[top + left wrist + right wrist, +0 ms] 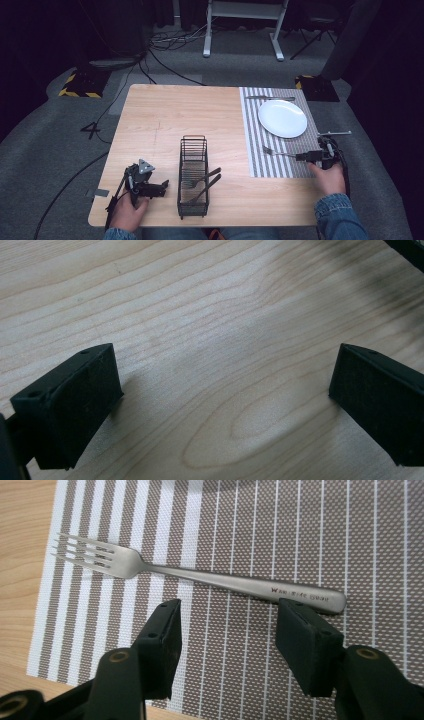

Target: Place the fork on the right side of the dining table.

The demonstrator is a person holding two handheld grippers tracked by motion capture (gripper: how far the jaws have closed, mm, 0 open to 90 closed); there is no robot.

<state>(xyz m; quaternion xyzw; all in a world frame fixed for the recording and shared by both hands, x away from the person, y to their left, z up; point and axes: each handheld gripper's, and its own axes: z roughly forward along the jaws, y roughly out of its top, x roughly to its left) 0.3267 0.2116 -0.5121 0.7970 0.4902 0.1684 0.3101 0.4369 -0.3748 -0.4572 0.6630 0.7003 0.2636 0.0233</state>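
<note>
High view: right tool (300,157) level over the placemat (260,150), jaws apart, fork (200,575) just beyond, ungripped; left tool (162,186) rests apart on bench (160,115).

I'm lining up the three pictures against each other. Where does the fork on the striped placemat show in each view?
High view: the fork lies on the striped placemat, below the white plate, tines pointing left.
Right gripper view: the fork lies flat beyond the open jaws.
Left gripper view: not in it; bare wooden table.
Shared landmark: the placemat's stripes.
</note>
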